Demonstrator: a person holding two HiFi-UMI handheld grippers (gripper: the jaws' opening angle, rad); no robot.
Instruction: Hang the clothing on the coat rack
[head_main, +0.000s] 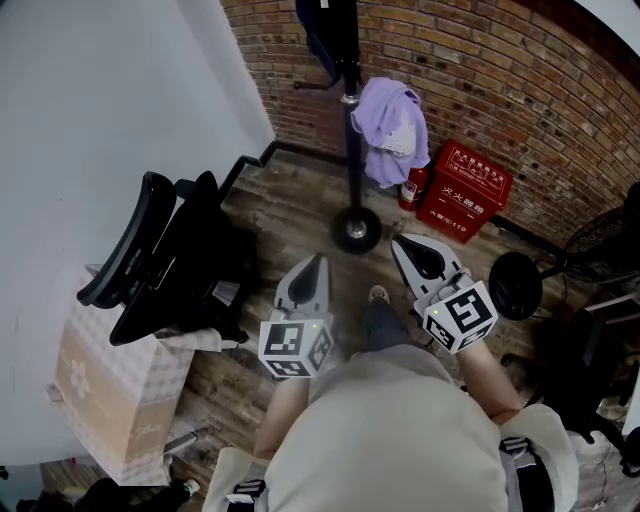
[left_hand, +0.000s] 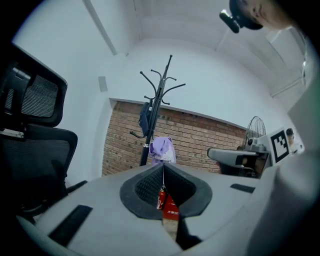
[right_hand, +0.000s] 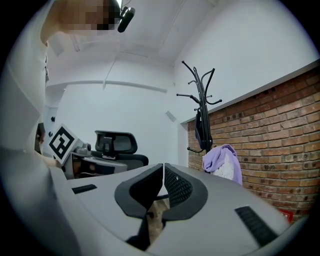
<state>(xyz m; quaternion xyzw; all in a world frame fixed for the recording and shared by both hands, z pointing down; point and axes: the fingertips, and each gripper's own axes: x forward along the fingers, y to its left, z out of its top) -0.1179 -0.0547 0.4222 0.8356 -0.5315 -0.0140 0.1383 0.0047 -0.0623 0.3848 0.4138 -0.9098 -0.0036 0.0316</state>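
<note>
So the lavender garment (head_main: 391, 128) is on the coat rack (head_main: 350, 120). It's draped off the right side of the pole, roughly halfway up, bunched, with a paler patch facing out. A dark navy piece (head_main: 318, 30) hangs higher on the same pole, on the other side. The rack's round black base (head_main: 356, 229) sits on the wooden floor (head_main: 290, 195), right by the corner where the brick wall (head_main: 500, 80) meets the white wall (head_main: 120, 90).

Neither of our grippers is touching any of it. Our left gripper (head_main: 317, 260) is in front of our body, pointing toward the rack with its tips short of the base. In the left gripper view its jaws are pressed together at the tips with nothing pinched. All we see through the slot behind them is the red stuff across the room. Our right gripper (head_main: 402, 242) is just beside it on the right, aimed about the same way and also clear of the rack. Its jaws are closed flat against each other too, and empty.

Just right of the base there's a small red fire extinguisher (head_main: 409, 188) standing beside a red crate (head_main: 466, 190) against the bricks. Off to our left a black office chair (head_main: 165, 258) is next to a pale checked bag (head_main: 100, 385). A fan (head_main: 605, 245) is over at the right edge, and one shoe (head_main: 379, 294) pokes out between the two grippers.
</note>
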